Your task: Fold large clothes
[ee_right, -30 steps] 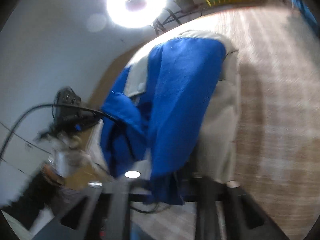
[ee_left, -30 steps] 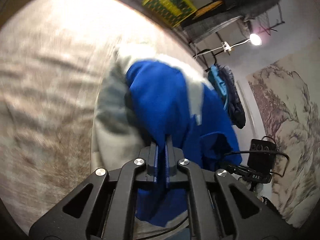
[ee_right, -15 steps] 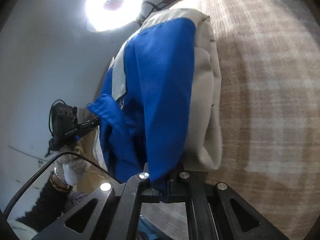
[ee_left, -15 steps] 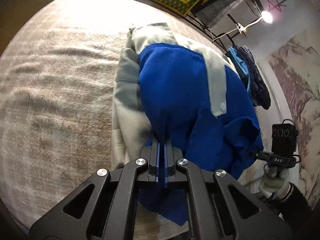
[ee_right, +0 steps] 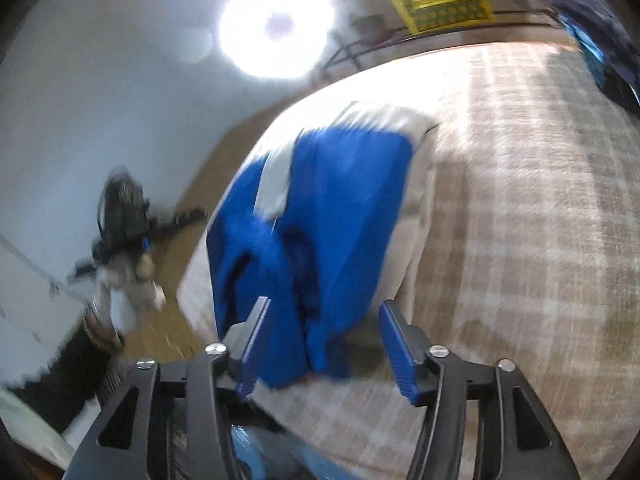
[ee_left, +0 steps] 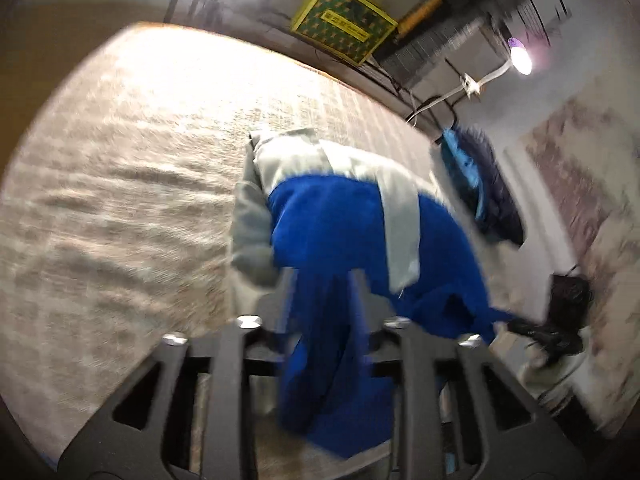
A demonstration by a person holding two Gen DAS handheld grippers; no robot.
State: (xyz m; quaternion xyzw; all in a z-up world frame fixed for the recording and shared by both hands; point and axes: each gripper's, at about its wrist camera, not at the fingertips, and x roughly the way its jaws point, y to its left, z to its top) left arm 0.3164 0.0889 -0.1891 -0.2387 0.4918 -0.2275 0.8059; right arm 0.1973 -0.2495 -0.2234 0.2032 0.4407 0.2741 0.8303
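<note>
Fingers on my right gripper (ee_right: 324, 332) are spread wide apart, and the blue and grey jacket (ee_right: 344, 208) hangs loose between them. My left gripper (ee_left: 324, 300) is blurry, but its fingers look apart too, with blue cloth between them. The jacket lies in the middle of both frames on the bed (ee_left: 120, 184). I think I should pull both hands back slowly so the fold stays flat. Both grippers point forward along the bed, low over its near edge.
</note>
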